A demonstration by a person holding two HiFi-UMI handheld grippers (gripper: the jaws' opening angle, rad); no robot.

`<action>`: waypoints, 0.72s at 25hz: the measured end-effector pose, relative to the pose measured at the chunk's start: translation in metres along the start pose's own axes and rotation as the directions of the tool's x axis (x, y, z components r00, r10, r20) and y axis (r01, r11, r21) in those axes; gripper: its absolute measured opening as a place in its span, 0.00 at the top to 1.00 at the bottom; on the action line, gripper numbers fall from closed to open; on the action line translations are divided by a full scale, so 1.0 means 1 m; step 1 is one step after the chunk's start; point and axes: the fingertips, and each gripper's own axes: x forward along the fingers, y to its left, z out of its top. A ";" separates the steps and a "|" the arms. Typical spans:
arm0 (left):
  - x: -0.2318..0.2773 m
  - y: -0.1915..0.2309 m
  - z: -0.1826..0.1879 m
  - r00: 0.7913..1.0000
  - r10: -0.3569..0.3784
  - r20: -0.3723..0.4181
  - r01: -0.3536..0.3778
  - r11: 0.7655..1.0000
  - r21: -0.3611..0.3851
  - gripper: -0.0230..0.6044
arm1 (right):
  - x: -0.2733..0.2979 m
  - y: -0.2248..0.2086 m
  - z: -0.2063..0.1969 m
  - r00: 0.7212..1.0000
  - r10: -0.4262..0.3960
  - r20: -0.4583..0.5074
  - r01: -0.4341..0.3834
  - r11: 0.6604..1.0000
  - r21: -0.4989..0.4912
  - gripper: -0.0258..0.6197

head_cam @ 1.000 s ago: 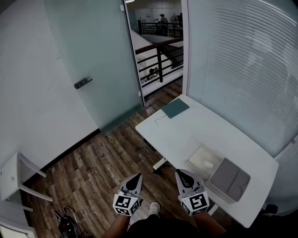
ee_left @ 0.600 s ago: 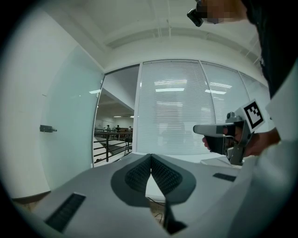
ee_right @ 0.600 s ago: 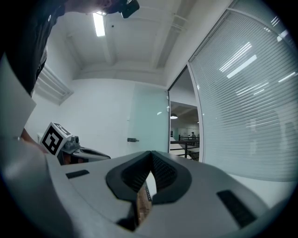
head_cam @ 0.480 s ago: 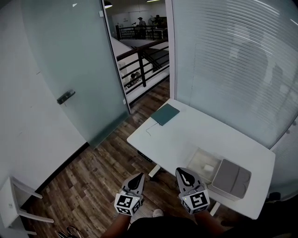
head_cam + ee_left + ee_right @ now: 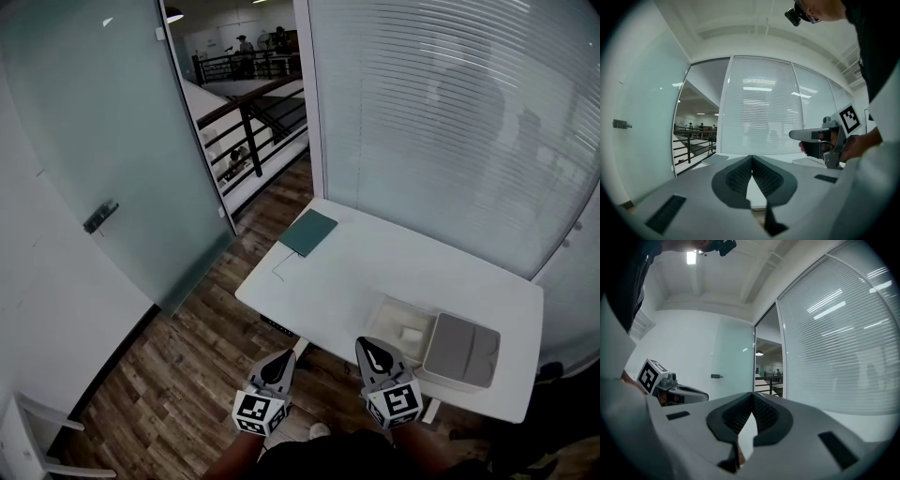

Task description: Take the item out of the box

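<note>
White table beside the blinds carries an open box, with a grey lid touching its side and 1 small white item inside. The left gripper and right gripper hover short of it, jaws pressed together and empty. Removal looks unstarted: reaching, gripping and lifting remain.

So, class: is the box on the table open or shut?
Open: the grey lid lies beside the box, and a small white item shows inside the uncovered tray.
</note>
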 end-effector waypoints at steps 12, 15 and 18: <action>0.041 -0.013 -0.004 0.993 -0.118 -0.019 0.118 0.993 0.004 0.94 | -0.011 -0.032 -0.002 0.994 -0.110 0.003 0.110 0.994 -0.015 0.95; 0.058 -0.023 -0.005 0.988 -0.152 -0.029 0.152 0.988 0.001 0.94 | -0.018 -0.062 -0.005 0.988 -0.157 -0.013 0.157 0.987 -0.017 0.95; 0.076 -0.029 -0.001 0.986 -0.167 -0.014 0.167 0.986 0.001 0.94 | -0.020 -0.083 -0.003 0.983 -0.183 -0.019 0.183 0.983 -0.017 0.95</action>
